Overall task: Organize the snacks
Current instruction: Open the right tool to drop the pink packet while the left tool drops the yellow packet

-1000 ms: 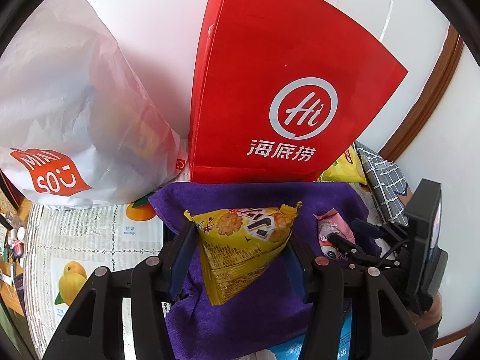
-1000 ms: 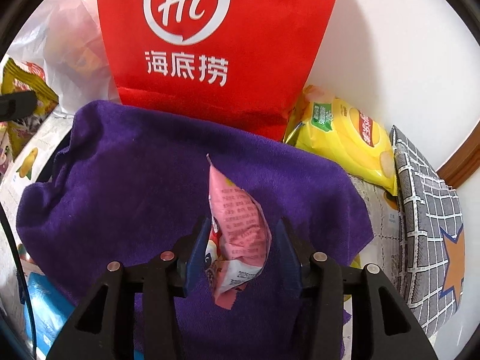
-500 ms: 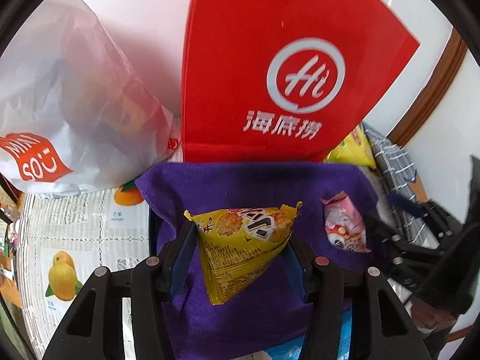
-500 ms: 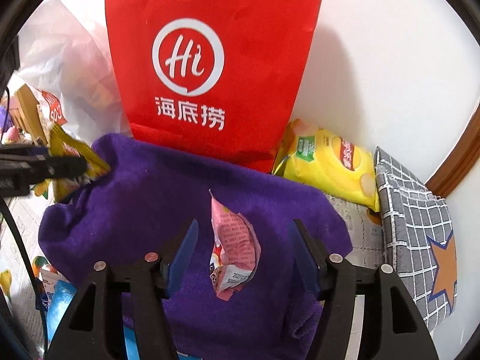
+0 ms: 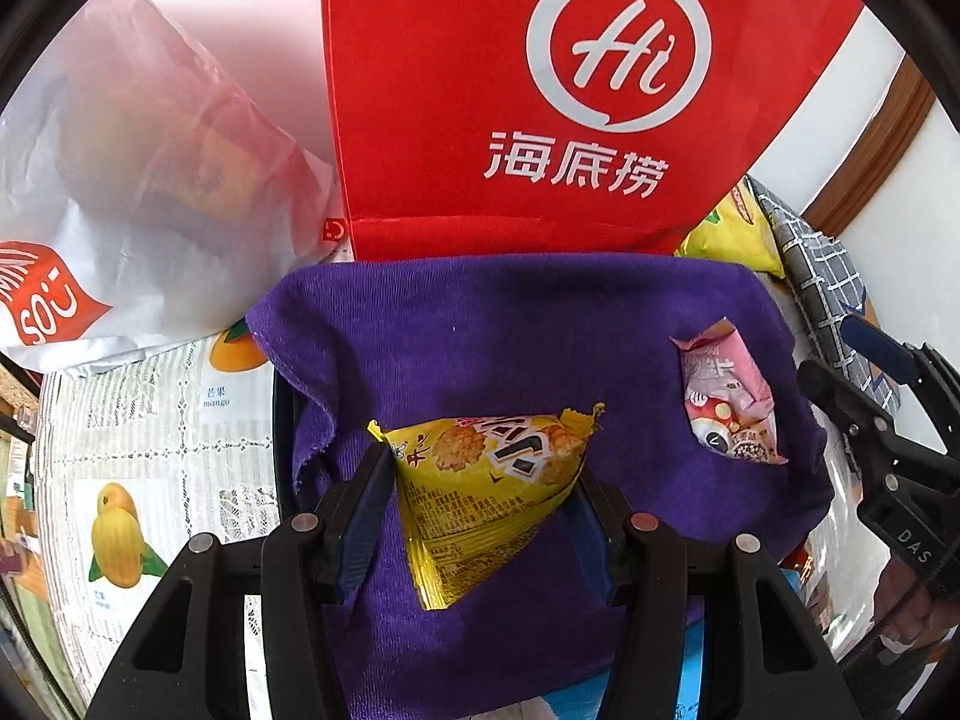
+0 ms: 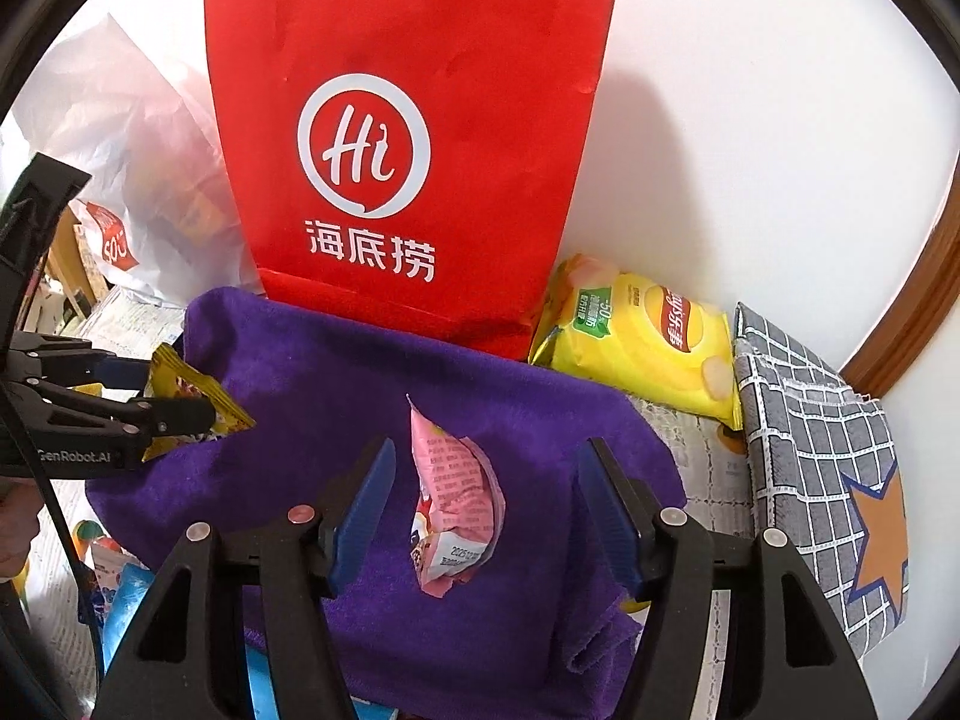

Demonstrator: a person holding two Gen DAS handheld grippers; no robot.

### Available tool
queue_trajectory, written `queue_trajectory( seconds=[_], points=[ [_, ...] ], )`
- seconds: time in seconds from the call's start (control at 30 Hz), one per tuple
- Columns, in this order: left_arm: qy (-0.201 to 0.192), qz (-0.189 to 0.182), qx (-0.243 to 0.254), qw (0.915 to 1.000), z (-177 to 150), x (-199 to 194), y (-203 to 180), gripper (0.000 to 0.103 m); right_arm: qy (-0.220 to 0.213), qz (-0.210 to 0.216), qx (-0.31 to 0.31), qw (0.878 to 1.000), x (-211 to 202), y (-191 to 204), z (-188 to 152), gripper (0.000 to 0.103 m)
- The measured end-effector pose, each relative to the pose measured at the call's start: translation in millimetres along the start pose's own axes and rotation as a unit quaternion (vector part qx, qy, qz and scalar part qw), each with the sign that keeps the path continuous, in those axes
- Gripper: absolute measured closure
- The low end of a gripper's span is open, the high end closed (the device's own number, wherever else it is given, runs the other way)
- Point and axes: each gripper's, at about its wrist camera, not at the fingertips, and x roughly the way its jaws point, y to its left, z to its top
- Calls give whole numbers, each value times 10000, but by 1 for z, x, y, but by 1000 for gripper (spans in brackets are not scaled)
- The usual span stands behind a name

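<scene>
Upright against the wall stands a red paper carrier bag (image 6: 414, 168); its contents cannot be seen. Beside it, a translucent white plastic bag (image 5: 138, 192) holds indistinct packets. In front lies a purple towel (image 6: 336, 372), draped over something on the tabletop. The left claw (image 5: 480, 516) is clamped on a yellow triangular snack packet (image 5: 480, 492), long axis diagonal, narrow tail pointing down. The right claw (image 6: 486, 510) stands wide apart, untouching, around a pink snack packet (image 6: 456, 498) lying on the towel, long axis pointing away.
</scene>
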Motion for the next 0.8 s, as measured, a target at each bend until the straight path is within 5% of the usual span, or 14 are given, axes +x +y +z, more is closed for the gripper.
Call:
queue_trajectory(
  seconds=[0.57,0.8],
  points=[
    [-87,-228,-3,9997,2,-9,2,50,14,-27,-11,10000,-1,1,-2,40],
    [-346,-280,90,9990,3,-27,-1,36,42,17,82,10000,-5,2,-2,34]
  ],
)
